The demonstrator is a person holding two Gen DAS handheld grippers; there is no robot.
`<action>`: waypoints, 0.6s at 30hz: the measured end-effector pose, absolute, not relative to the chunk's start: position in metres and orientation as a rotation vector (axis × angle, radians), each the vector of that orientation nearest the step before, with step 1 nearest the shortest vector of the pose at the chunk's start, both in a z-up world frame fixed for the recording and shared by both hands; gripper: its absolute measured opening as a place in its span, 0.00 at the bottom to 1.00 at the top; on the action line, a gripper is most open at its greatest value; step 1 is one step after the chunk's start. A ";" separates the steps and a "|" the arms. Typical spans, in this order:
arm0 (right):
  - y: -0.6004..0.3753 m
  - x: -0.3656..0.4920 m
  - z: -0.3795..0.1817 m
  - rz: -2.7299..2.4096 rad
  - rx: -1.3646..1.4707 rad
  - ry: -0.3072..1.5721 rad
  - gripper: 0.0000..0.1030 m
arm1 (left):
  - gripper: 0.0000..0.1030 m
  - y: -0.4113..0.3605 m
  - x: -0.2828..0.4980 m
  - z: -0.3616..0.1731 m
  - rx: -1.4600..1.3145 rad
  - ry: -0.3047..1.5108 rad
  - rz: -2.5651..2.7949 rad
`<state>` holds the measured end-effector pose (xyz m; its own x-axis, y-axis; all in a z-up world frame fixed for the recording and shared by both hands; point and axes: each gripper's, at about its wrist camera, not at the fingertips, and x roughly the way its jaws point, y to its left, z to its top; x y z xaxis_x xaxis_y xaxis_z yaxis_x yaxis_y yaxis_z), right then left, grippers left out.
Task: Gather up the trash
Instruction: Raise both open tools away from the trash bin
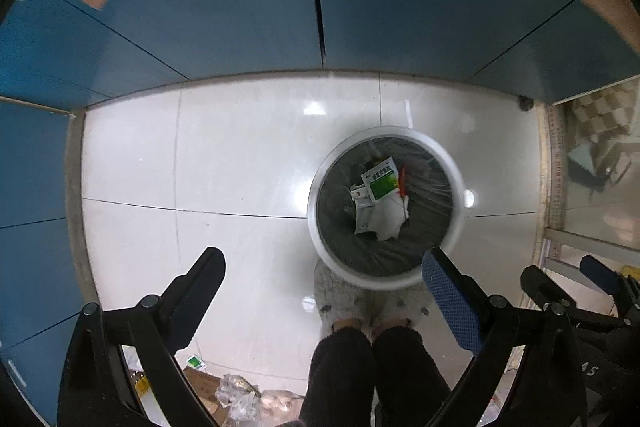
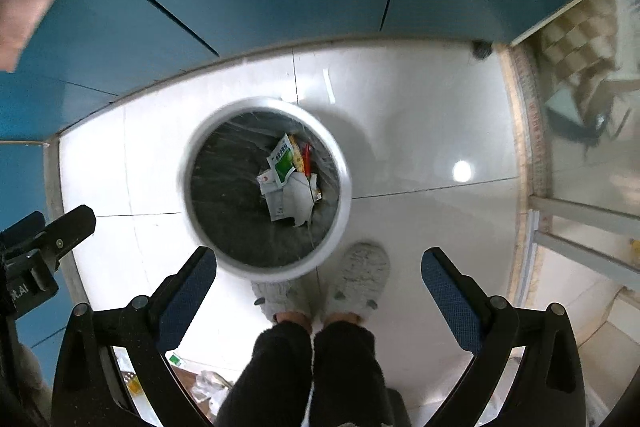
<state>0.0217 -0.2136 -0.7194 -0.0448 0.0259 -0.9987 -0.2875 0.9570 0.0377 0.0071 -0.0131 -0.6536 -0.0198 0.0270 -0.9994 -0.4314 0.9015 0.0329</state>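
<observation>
From my left wrist camera, the left tongs (image 1: 324,291) hang spread wide with nothing between them. The white bin (image 1: 456,187) stands on the pale tiled floor (image 1: 200,167), just beyond the tip of the blue-padded finger. Inside the bin's dark liner lies the trash (image 1: 380,195): a green-and-white packet, white papers and a red strip. Nearest to me from the bin I see the person's grey slippers (image 1: 332,291), touching its rim. The right tongs (image 1: 568,279) show beside the bin, at the picture's right edge. Blue panels (image 1: 240,27) rise beyond the bin.

From my right wrist camera, the right tongs (image 2: 320,279) also stand fully apart and carry nothing. The bin (image 2: 344,187) sits just past the left finger, with the same trash (image 2: 286,179) inside, and the slippers (image 2: 360,279) lie between the fingers
</observation>
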 end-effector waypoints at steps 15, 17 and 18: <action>-0.231 -0.031 -0.433 0.324 -0.181 1.502 1.00 | 0.98 -0.038 -0.041 -0.421 -0.333 1.468 0.325; -0.233 -0.039 -0.408 0.327 -0.175 1.494 1.00 | 0.98 -0.039 -0.045 -0.401 -0.314 1.457 0.324; -0.234 -0.044 -0.391 0.329 -0.173 1.482 1.00 | 0.98 -0.040 -0.046 -0.392 -0.302 1.445 0.320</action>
<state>-0.0437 -0.2339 -0.3914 0.0550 0.1094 -0.9925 -0.3202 0.9434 0.0863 -0.0463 -0.0403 -0.3917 0.0976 0.0318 -0.9947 -0.3914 0.9202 -0.0090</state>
